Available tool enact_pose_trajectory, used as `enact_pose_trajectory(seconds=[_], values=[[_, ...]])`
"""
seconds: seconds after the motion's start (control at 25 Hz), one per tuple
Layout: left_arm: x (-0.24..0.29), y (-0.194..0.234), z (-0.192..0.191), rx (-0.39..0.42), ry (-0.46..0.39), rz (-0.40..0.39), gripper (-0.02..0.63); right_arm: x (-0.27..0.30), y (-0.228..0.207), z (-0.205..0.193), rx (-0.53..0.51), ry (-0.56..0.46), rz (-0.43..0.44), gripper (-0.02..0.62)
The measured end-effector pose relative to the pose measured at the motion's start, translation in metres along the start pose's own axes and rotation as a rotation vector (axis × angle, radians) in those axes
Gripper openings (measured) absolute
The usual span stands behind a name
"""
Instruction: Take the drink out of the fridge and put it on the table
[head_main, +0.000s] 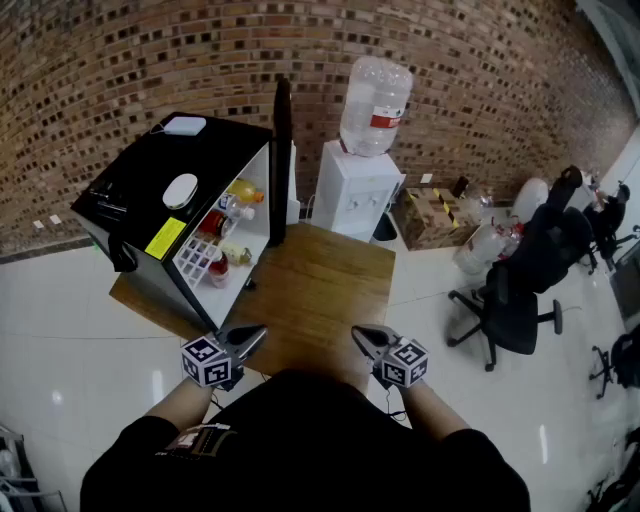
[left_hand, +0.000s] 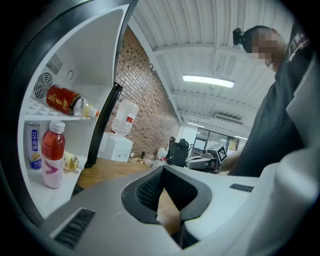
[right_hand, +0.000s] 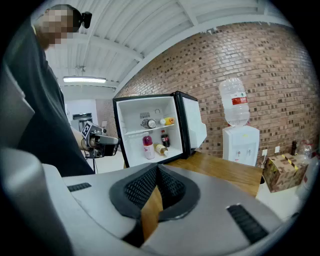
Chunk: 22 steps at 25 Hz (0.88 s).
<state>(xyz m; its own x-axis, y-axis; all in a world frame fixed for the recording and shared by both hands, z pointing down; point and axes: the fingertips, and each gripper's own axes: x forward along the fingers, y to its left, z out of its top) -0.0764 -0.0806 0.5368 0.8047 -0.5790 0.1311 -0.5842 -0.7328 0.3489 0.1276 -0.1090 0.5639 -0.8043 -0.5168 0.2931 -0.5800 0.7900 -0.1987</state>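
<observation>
With the left gripper (head_main: 252, 336) and right gripper (head_main: 362, 336) both hovering clenched and empty, the reaching one is needing wide-spread jaws before nearing the red bottle (left_hand: 52, 157) in the fridge (head_main: 140, 190) ahead-left.

The wooden table (head_main: 320, 290) gives open room from its near edge to its far right corner, a wide lane toward the fridge (head_main: 150, 200) at the left. The fridge mouth faces right, unblocked. Its door (head_main: 282, 160) stands open along the far side, walling that flank. Inside (shelves crowded) a red drink bottle (left_hand: 52, 152) stands upright on the lower shelf, a blue can (left_hand: 34, 145) just beside it and a red can (left_hand: 64, 100) lying on the shelf above. A water dispenser (head_main: 355, 190) stands beyond the table's far edge.
</observation>
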Motion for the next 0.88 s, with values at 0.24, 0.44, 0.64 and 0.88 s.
enact_pose_trajectory(seconds=[0.24,0.44,0.64,0.88], values=[[-0.004,0.000,0.001,0.004,0.003,0.007,-0.003,0.012,-0.002,0.006,-0.010,-0.008,0.016,0.015],[-0.013,0.002,0.000,-0.003,0.001,0.035,-0.003,0.029,0.000,0.008,-0.022,-0.004,0.053,0.015],[-0.028,0.006,0.000,-0.005,-0.020,0.110,-0.003,0.058,0.000,0.015,-0.055,-0.016,0.106,0.017],[-0.052,-0.006,-0.007,-0.024,-0.056,0.295,-0.003,0.100,0.006,0.007,-0.093,-0.001,0.212,0.023]])
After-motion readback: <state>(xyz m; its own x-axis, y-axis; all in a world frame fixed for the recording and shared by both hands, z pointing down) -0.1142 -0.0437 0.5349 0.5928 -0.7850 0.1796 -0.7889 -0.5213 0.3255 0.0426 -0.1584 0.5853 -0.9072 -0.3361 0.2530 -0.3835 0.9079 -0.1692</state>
